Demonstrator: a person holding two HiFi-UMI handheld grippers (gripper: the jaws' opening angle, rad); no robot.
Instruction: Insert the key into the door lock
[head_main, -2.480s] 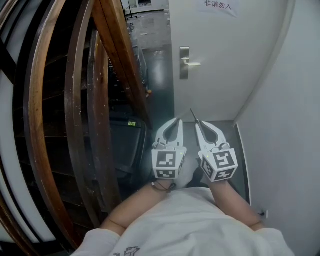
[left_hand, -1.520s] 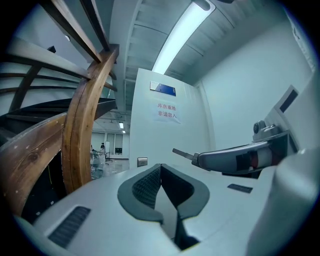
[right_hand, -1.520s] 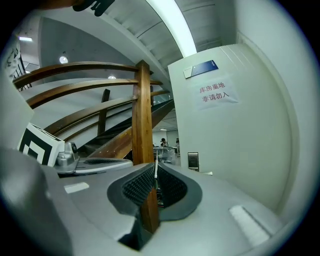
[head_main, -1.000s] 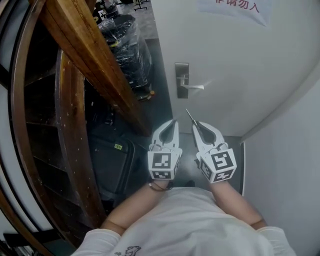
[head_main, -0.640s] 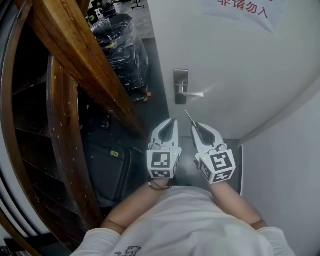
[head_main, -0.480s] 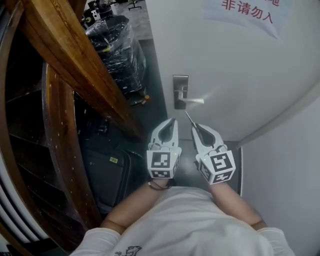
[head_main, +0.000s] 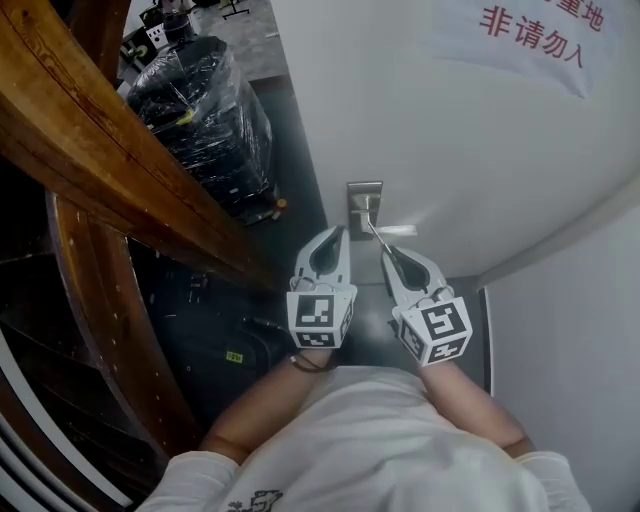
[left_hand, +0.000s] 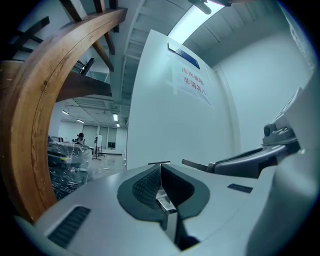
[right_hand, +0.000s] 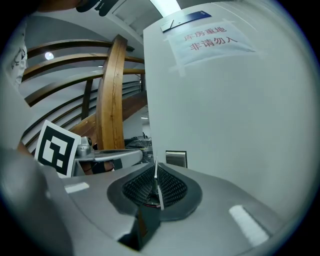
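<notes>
Key is pinched by its rear in closed right gripper, blade just short of lock plate; judged light, stiff, slippery, so best gripped flat. Left gripper is closed on nothing, beside the plate

A grey floor is seen, darker close by and paler toward its far edge. On its far left part a bulky black bundle wrapped in clear plastic is set. Just beside the bundle's near end a small orange object is seen. At the near left a black case with a yellow label is laid
</notes>
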